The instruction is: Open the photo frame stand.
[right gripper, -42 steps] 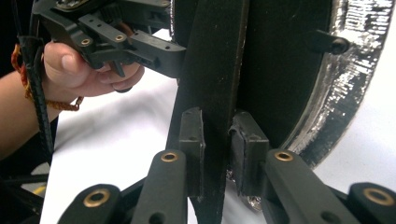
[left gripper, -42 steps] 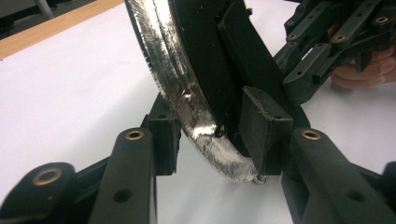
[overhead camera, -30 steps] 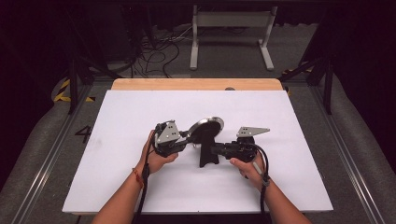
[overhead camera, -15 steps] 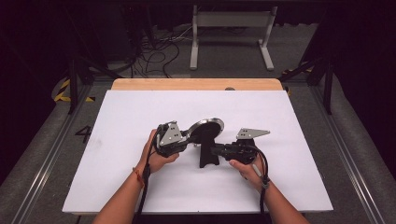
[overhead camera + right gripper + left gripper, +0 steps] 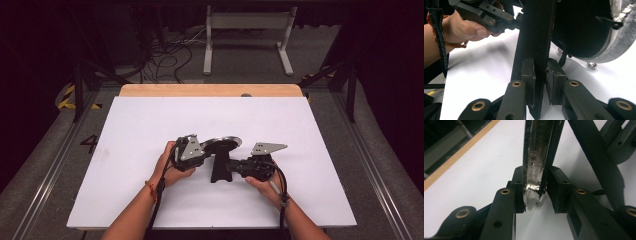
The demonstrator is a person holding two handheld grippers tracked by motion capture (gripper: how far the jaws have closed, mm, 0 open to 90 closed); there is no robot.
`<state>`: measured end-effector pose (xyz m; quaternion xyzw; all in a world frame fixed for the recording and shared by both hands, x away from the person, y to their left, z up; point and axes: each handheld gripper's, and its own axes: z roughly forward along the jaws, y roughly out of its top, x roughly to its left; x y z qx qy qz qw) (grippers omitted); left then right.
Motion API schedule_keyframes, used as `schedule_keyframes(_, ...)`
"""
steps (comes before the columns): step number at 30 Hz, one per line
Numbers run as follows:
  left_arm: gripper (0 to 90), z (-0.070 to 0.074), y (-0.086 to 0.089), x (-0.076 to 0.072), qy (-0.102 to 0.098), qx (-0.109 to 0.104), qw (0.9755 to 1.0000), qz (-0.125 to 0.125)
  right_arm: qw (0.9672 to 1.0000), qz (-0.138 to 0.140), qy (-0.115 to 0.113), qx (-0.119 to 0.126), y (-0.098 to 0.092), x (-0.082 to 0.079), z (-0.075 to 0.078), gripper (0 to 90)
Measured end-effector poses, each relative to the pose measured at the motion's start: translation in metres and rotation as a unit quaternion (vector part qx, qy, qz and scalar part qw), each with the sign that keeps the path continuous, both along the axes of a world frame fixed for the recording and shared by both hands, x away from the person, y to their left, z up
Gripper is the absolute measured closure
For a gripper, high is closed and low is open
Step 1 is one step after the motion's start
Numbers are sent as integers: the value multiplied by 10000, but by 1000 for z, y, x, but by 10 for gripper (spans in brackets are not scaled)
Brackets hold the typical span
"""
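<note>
L gripper (image 5: 537, 192) jaws just been opening, disc rim (image 5: 536, 165) btwn pads, gap on one side. R gripper (image 5: 540, 80) closing, clamped on black stand (image 5: 536, 37).

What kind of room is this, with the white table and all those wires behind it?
Probably a lab or recording workshop rather than a home. A bare white table stands on a dark floor between metal rails, loose cables lie behind it, and yellow-black hazard tape marks the floor.

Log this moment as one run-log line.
left gripper: opening, around silver disc edge | right gripper: closing, pads on black stand | white table
</note>
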<state>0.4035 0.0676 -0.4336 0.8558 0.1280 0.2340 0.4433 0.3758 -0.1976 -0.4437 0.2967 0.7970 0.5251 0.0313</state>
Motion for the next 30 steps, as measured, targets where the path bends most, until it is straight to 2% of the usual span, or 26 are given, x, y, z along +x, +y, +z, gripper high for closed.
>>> schedule_keyframes(6, 686, -4, -6, 0, -207, -28, 9997, 152, 9999, -124, -23, -71, -4, 1, 0, 786)
schedule_keyframes(10, 671, -6, -6, 2, -166, -130, 9996, 178, 9999, -142, -26, -83, -4, 1, -1, 788)
schedule_keyframes(15, 651, -8, -6, 3, -204, -50, 9995, 254, 9997, -154, -81, -172, -2, -1, -1, 793)
schedule_keyframes(21, 644, -8, 3, 4, 25, -205, 9992, 337, 9996, -209, -73, -191, -1, -2, 0, 792)
schedule_keyframes(26, 605, 2, 21, -3, 254, -556, 9975, 348, 9982, -306, -222, -459, 2, -6, 4, 787)
schedule_keyframes(30, 563, 7, 34, -15, 340, -525, 9973, 393, 9945, -363, -491, -852, 5, -12, 10, 793)
